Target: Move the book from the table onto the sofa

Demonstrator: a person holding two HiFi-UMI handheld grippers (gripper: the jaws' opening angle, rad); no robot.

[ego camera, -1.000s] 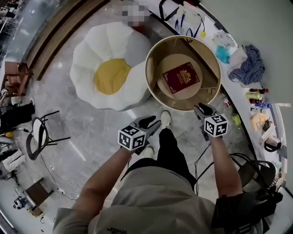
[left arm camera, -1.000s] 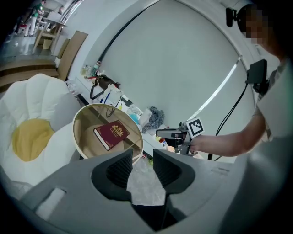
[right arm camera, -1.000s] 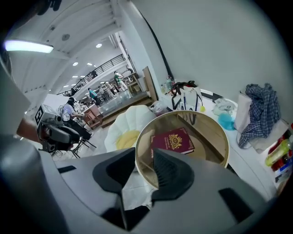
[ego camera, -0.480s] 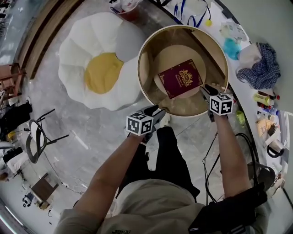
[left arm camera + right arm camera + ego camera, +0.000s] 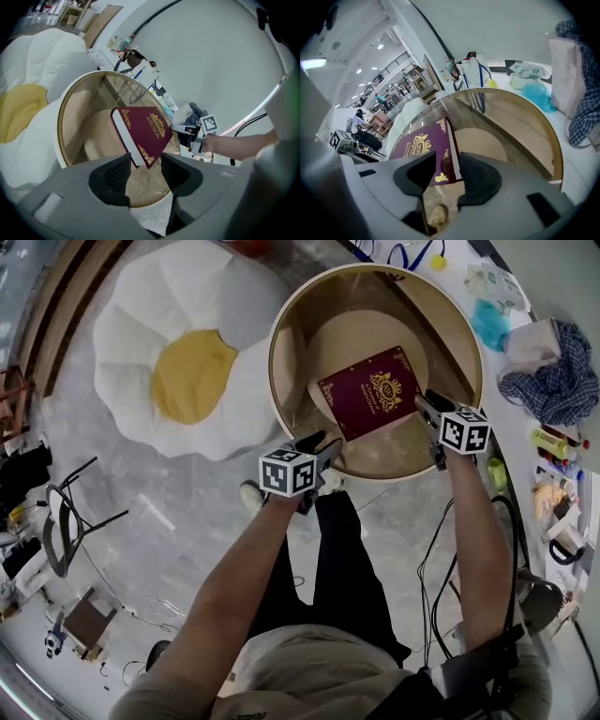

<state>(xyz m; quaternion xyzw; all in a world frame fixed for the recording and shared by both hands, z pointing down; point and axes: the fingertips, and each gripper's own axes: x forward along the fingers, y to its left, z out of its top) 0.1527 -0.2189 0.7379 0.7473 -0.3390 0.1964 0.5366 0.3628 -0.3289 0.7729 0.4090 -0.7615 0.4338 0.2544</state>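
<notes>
Seen from above, a round glass tabletop (image 5: 274,362) with a gold rim carries a maroon book (image 5: 370,392) with gold ornament on its cover. The book lies flat near the middle of the tabletop, turned at an angle so that one corner points to the near edge and another to the right edge.

The left hand-held gripper (image 5: 328,444) is at the near-left edge of the tabletop, its jaws aimed at the book's near corner. The jaws have just been opening and are released. From the left gripper view that corner shows in the gap just beyond the tips, with no pad pressing on it.

The right hand-held gripper (image 5: 424,401) is at the book's right corner. Its jaws have also just been opening and are released, with the corner showing between the tips and neither pad pressing on it.

On the grey floor (image 5: 169,521), just beside the tabletop's left edge, sits the sofa (image 5: 141,324), a white cushion shaped like a fried egg with a yellow centre.
</notes>
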